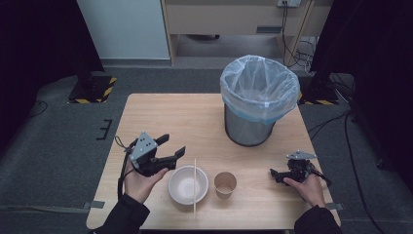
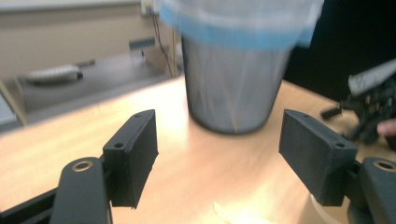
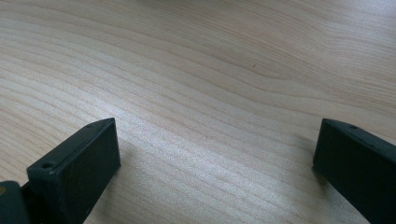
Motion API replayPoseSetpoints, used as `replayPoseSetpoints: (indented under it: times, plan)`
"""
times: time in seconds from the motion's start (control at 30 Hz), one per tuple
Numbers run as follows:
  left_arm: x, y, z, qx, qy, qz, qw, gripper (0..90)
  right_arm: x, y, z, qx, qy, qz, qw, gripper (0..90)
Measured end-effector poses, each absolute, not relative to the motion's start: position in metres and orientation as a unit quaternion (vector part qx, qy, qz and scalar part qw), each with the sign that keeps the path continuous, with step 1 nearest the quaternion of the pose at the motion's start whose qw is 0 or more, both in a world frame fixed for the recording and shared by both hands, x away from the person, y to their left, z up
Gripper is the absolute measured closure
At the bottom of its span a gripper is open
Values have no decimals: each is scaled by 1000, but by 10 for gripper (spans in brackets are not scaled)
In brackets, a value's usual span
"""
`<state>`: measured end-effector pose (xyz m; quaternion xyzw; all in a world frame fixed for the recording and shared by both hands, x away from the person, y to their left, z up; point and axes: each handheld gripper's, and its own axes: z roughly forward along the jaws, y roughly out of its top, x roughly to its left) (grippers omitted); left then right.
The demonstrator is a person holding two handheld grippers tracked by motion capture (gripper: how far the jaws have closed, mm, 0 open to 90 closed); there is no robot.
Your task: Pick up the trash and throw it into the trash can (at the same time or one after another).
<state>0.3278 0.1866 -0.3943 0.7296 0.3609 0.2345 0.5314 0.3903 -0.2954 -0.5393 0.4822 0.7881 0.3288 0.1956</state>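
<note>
- Landmark for everything here is the trash bin (image 1: 253, 105): a round metal mesh can, tapering a bit toward the bottom, lined with a thin, crinkly, see-through bag with a pale blue edge folded over the rim. It stands on the far right part of the tabletop (image 1: 160, 117).
- The bowl (image 1: 187, 185) is a shallow, round, white one, paper-looking, on the person's side of the bin and off to its left. A thin straight stick (image 1: 195, 187) lies across the bowl, sticking out past the rim at both ends.
- The paper cup (image 1: 225, 184) is small, brown and upright, just beside the bowl and nearly straight in front of the bin.
- The left claw (image 1: 173, 147) sits up off the wood, left of the bin and just beside the bowl's rim. Its blocky matte-black jaws are spread wide with nothing between them, and the left gripper view looks right at the bin.
- The right claw (image 1: 273, 174) is low over the wood, in front of the bin and to its right, well apart from the cup. Jaws also wide, nothing in them.
- The tabletop is light wood with a wavy grain, smooth and a bit shiny.
- Beyond it there's grey carpet, black curtains either side, cables (image 1: 292, 44) on the floor behind the bin, and black-and-yellow striped bases (image 1: 92, 87).
</note>
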Motion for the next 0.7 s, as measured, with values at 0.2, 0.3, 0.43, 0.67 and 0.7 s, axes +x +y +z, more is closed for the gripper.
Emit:
replayPoseSetpoints:
  times: [0.2, 0.3, 0.43, 0.67, 0.7]
  plan:
    - [320, 182, -424, 734, 384, 219, 516, 266, 390, -295, -539, 481, 789, 329, 196, 8]
    - [316, 173, -442, 742, 395, 198, 505, 268, 390, -295, -539, 481, 789, 329, 196, 8]
    - [312, 163, -456, 754, 400, 180, 489, 280, 390, -295, -539, 481, 789, 329, 196, 9]
    - [309, 144, -479, 776, 408, 147, 458, 313, 390, -295, -539, 481, 789, 329, 196, 9]
    - [309, 141, -482, 779, 409, 145, 453, 318, 390, -295, -539, 481, 789, 329, 196, 9]
